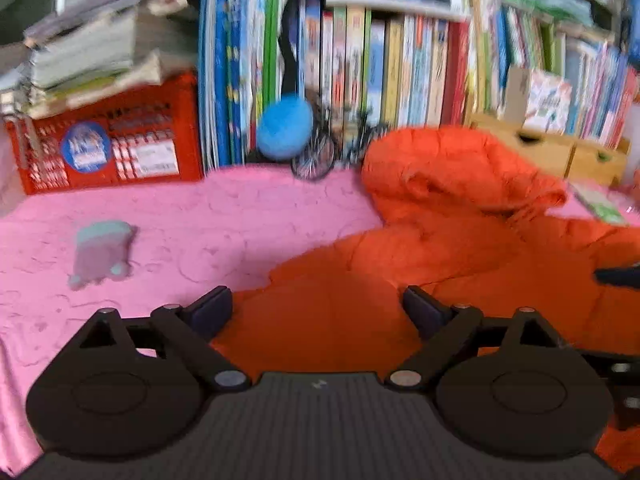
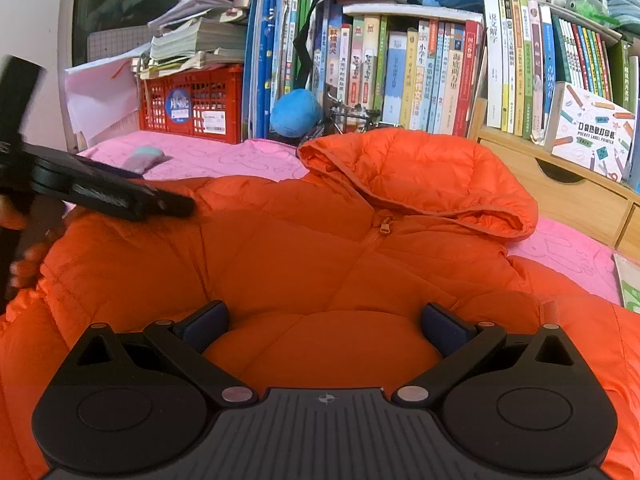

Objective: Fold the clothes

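I see a bright orange quilted puffer jacket point(image 2: 360, 248) lying on a pink sheet point(image 1: 180, 216) embossed with faint line drawings. Behind it I make out a red lattice crate point(image 2: 192, 100) with a round blue sticker, a blue plush ball point(image 2: 294, 114), and my matte black grippers point(image 2: 324, 324) with dark blue pads.

Both wrist views look down close over the orange jacket point(image 2: 320, 240) toward the bookshelf point(image 2: 400, 72).

1. White box point(image 2: 592, 132) on the shelf at right is showing "POCKET LABEL PRINTER" under Chinese chars.
2. Book spines point(image 2: 416, 76) are carrying Chinese titles; one is showing "2".
3. Red crate point(image 2: 192, 100) sticker & label: too small to read.
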Demonstrator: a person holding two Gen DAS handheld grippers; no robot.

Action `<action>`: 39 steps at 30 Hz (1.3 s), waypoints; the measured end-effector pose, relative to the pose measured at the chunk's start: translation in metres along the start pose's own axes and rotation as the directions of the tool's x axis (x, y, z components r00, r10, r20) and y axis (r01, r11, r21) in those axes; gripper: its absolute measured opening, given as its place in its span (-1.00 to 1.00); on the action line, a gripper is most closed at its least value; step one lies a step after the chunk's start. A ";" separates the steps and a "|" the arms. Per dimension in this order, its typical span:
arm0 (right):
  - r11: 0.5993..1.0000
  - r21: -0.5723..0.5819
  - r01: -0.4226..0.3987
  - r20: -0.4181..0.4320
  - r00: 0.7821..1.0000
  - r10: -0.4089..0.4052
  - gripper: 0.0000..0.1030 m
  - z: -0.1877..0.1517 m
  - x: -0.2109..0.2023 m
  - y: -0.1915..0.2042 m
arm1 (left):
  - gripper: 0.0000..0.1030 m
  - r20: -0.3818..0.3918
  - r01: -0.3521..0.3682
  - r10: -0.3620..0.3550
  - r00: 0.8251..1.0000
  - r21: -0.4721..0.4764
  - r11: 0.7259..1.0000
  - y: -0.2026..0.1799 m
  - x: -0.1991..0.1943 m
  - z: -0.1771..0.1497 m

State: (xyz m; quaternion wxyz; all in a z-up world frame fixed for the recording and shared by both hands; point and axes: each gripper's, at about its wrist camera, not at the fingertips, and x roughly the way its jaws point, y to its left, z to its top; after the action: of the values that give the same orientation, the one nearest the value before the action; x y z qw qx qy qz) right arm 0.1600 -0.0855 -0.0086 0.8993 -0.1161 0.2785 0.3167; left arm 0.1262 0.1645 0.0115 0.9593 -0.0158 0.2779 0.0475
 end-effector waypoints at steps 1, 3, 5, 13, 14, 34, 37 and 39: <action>1.000 0.001 0.000 -0.001 1.000 0.000 1.00 0.000 0.000 0.000 | 0.82 0.003 -0.004 0.004 1.000 0.010 1.000 0.001 -0.006 -0.002; 1.000 0.003 -0.002 0.000 1.000 0.002 1.00 0.000 0.000 0.000 | 0.90 -0.030 -0.020 0.021 0.999 0.035 0.999 0.007 -0.007 -0.009; 1.000 0.006 -0.010 0.002 1.000 0.009 1.00 0.000 0.000 -0.001 | 0.96 -0.070 -0.016 0.017 0.997 0.018 1.000 0.016 -0.003 -0.016; 0.999 -0.021 -0.041 0.000 0.999 0.041 1.00 0.000 0.000 0.004 | 0.89 -0.061 -0.099 0.100 0.993 0.012 0.995 0.015 -0.014 -0.018; 0.999 -0.021 -0.041 0.000 0.999 0.041 1.00 0.000 0.000 0.004 | 0.83 -0.049 -0.104 0.104 0.993 -0.001 0.995 0.014 -0.021 -0.016; 1.000 0.025 -0.013 -0.018 1.000 0.014 1.00 0.001 0.001 0.006 | 0.94 -0.072 -0.041 0.030 0.997 -0.157 0.987 0.016 -0.021 -0.041; 0.997 0.032 0.065 -0.046 0.997 -0.063 1.00 0.001 -0.004 0.006 | 0.94 -0.053 -0.041 0.034 0.998 -0.137 0.990 0.011 -0.027 -0.040; 0.987 0.001 0.163 -0.025 0.986 -0.163 1.00 -0.004 -0.017 0.004 | 0.94 -0.031 -0.046 0.042 0.999 -0.125 0.991 0.009 -0.033 -0.038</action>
State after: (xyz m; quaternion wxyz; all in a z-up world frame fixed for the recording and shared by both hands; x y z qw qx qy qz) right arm 0.1450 -0.0924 -0.0022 0.9188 -0.1411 0.2798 0.2400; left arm 0.0770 0.1684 -0.0029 0.9511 -0.0709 0.2881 0.0859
